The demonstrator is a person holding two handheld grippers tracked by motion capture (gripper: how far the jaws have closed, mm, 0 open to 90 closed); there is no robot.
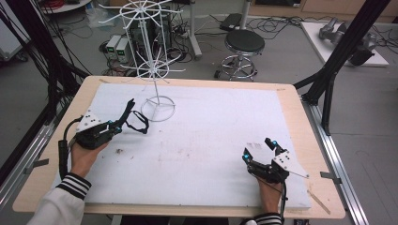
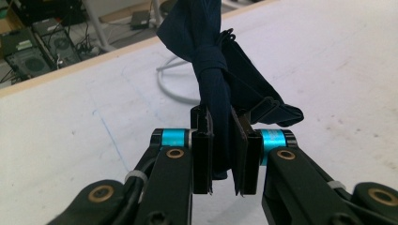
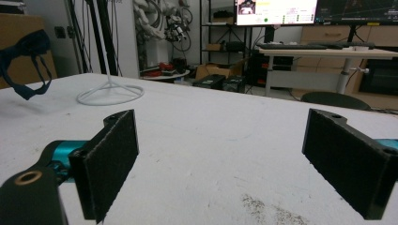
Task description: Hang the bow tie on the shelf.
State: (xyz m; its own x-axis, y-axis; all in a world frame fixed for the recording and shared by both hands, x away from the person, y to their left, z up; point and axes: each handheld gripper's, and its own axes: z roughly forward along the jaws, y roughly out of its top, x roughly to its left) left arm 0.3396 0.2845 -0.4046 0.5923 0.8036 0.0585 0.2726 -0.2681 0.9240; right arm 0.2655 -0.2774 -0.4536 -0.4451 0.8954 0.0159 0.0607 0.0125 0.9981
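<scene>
While clamped in the left gripper [image 1: 123, 114] at far left, the dark blue strap [image 2: 220, 79] runs lengthwise away toward the white rack [image 1: 151, 61]; right gripper [image 1: 259, 149] gapes empty, near right.

I see dark navy fabric strap [image 2: 220, 84], knotted, folded ends fanning out, loop drooping, lifted off white bench [image 1: 211, 140], beside white wire stand base [image 1: 158, 108].

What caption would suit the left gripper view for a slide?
Left gripper shut on a dark blue fabric strap, lifted above the white table near the rack base.
</scene>
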